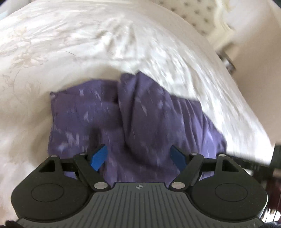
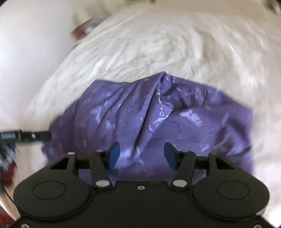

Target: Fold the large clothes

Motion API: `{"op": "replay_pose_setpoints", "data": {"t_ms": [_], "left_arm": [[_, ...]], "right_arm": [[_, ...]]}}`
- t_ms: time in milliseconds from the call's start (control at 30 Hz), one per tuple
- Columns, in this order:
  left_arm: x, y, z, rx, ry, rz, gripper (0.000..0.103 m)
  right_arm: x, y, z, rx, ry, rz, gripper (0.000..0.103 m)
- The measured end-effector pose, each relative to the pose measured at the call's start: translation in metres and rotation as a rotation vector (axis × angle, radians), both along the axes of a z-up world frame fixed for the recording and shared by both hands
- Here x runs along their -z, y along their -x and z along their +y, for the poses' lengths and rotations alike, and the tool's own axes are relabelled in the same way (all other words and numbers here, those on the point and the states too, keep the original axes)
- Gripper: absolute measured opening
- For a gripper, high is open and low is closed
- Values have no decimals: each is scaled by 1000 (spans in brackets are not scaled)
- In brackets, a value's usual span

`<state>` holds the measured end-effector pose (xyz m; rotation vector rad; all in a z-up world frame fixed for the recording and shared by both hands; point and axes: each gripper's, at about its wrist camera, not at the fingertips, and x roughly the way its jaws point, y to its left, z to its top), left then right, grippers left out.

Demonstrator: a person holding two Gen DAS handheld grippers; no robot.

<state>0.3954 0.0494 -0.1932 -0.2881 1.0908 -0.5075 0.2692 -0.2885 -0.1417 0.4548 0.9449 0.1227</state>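
Observation:
A purple garment with pale marbled marks lies bunched and creased on a white bed; it shows in the left wrist view (image 1: pixel 140 112) and in the right wrist view (image 2: pixel 158 115). My left gripper (image 1: pixel 139 157) is open, its blue pads wide apart just above the garment's near part, holding nothing. My right gripper (image 2: pixel 142 155) is open too, hovering over the garment's near edge and empty. A raised fold runs up the middle of the cloth in both views. Both views are blurred by motion.
The white bedsheet (image 1: pixel 73 52) spreads around the garment on all sides. A padded headboard or chair (image 1: pixel 202 15) stands at the far right. The other gripper's black edge (image 2: pixel 26 136) shows at the left of the right wrist view.

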Motion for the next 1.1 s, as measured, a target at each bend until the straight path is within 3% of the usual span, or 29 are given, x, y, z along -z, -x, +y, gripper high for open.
{"op": "replay_pose_setpoints", "data": {"t_ms": [200,233,300,333,400,467,600,667,867,933,967,1000,1033,1067,1100], "left_arm": [[18,-27,-11,-47,-25,30,77],[20,-28,-11,-48,-22,37,77],[23,-29,-13,-47,-11,52,77],[19,-26,-7,-43,-4,56,77],[18,-22,-9,-40,16,56,77],[19,-18,-10,-40,44,63,77],[31,-17,-20,-51,49,79,77],[38,-18,-25,-64,50,101,77],[52,-22,-37,-91,83,134,75],[56,-24,-43,-88,83,141,75],[56,-25,-45,-87,73,139,74],[55,-25,-47,-91,63,128,62],[53,-25,-47,-92,60,112,28],[52,-26,-47,-84,66,114,12],[50,-27,-49,-84,68,130,6]], "right_arm": [[42,-23,15,78,-98,122,63],[45,-24,18,81,-117,123,51],[41,-28,19,68,-157,119,12],[34,-26,17,74,-178,107,11],[17,-18,5,74,-268,38,10],[3,-5,-10,92,-278,1,10],[19,2,-34,153,-167,90,10],[32,0,-42,173,-170,138,12],[36,-5,-40,176,-198,150,24],[38,-7,-39,178,-197,160,37],[40,-7,-40,181,-203,166,39],[42,-5,-41,186,-209,172,41],[42,-6,-40,192,-215,176,42],[42,-4,-40,195,-219,179,42],[41,-7,-36,196,-220,181,42]]}}
